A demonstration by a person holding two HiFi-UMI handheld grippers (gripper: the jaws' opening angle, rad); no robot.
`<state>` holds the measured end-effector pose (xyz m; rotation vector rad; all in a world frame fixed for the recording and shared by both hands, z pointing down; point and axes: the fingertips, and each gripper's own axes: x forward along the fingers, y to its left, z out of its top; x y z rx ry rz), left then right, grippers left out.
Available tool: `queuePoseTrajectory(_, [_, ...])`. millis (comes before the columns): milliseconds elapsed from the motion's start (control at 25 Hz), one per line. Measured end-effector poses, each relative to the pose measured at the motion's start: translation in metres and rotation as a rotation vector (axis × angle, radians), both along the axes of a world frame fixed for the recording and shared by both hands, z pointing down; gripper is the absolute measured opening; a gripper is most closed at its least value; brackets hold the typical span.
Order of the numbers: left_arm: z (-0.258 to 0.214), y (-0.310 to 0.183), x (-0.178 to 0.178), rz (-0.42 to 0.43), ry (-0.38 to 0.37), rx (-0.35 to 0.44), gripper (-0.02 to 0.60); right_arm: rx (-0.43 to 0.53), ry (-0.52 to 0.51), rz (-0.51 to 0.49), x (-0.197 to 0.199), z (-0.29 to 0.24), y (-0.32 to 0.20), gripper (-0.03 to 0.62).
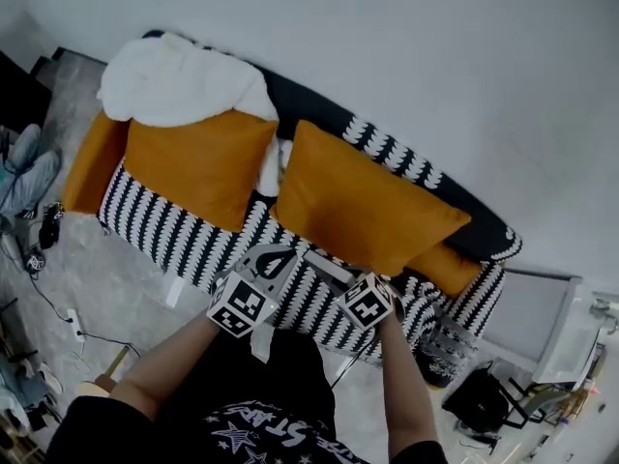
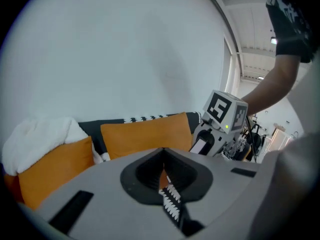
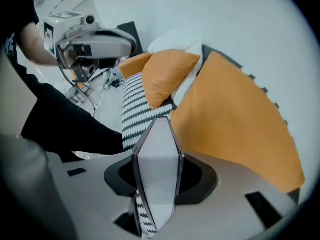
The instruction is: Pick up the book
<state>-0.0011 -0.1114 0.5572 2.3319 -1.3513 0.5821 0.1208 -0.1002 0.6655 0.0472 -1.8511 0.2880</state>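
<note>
The bench (image 1: 164, 225), a long seat in black-and-white zigzag cloth, runs from far left to near right against a pale wall. Two big orange cushions (image 1: 363, 206) lean on its back, and a white blanket (image 1: 179, 80) is heaped at the far left end. The book (image 3: 157, 169), a pale slab seen edge-on, is off the bench at its near edge, pinched in the right tool (image 3: 158, 134). The left tool (image 2: 162, 156) is pressed together on nothing, with only a sliver of cloth showing past its jaws.

The likely trouble is that one tool alone holds the book by a narrow margin. Its weight could make it swing or slide out, especially on a quick lift, and the left tool gives no support.

Only the right gripper view shows the clamp on the book. The head view shows the two tools close together just off the bench's near edge.
</note>
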Motion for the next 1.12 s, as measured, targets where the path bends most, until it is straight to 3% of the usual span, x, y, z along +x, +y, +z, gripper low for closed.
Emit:
queuePoseTrajectory(360, [-0.078, -0.018, -0.009, 0.08, 0.043, 0.118, 0.008, 0.193, -0.239, 0.42, -0.003, -0.121, -0.031, 0.149])
queuePoseTrajectory(560, [-0.114, -0.012, -0.003, 0.122, 0.115, 0.173, 0.008, 0.339, -0.284, 0.512, -0.003, -0.181, -0.015, 0.149])
queuePoseTrajectory(800, [-0.133, -0.003, 0.004, 0.221, 0.145, 0.204, 0.008, 0.425, -0.372, 0.692, 0.013, -0.217, 0.003, 0.149])
queuePoseTrajectory(1120, [-0.146, 0.027, 0.006, 0.222, 0.153, 0.224, 0.008, 0.414, -0.419, 0.729, 0.017, -0.217, 0.053, 0.149])
